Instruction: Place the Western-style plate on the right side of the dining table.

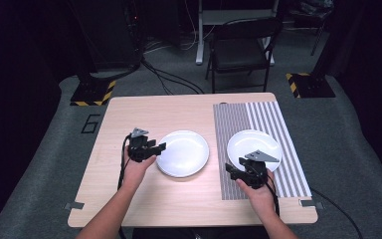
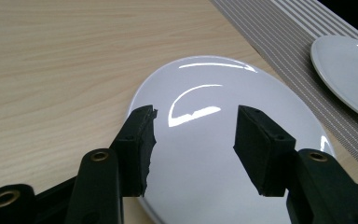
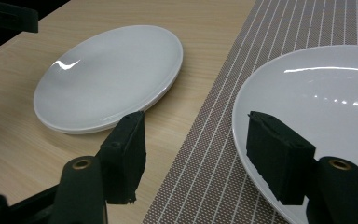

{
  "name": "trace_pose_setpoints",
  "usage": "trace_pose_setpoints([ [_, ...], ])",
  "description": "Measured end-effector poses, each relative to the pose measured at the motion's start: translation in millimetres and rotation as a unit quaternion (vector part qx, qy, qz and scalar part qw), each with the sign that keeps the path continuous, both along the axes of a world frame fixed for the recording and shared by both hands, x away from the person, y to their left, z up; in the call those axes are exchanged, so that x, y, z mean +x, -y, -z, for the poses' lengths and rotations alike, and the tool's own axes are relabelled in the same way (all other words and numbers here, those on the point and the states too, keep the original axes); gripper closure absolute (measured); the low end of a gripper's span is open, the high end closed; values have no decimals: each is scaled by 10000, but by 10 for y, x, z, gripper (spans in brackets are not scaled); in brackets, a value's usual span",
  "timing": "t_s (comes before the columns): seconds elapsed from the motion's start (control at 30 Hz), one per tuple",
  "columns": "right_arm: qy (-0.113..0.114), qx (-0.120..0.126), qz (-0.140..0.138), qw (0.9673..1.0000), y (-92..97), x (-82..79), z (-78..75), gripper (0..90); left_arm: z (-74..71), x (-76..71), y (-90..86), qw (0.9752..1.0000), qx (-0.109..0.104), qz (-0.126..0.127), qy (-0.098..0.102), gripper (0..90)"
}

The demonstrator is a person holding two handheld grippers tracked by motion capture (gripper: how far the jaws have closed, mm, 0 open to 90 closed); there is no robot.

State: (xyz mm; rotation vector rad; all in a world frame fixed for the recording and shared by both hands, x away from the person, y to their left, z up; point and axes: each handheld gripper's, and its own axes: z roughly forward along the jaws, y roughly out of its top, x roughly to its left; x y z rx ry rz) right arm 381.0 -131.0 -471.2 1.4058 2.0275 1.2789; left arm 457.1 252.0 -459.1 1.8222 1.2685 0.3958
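Left hand-held gripper [image 2: 195, 140] open over empty white plate [image 2: 223, 140], right hand-held gripper [image 3: 193, 156] open beside 2nd empty plate [image 3: 326, 102] on striped mat [image 3: 205, 182]

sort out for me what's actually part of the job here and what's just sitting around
In the job:
- left plate, on bare table wood
- right plate, on the striped placemat
- left gripper, jaws apart over the left plate
- right gripper, open at the right plate's rim

Just around:
- black chair
- floor cables
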Motion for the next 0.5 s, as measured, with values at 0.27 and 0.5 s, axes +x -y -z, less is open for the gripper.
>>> trace_pose_setpoints([
  [0.27, -56, -153, -92, 9998, -42, -48, 107, 364, 219, -74, -187, 9997, -13, -212, -92, 462],
  [0.5, -46, -339, -226, 9992, -41, -59, 150, 341, 310, -124, -342, 9991, 32, -418, -79, 449],
])
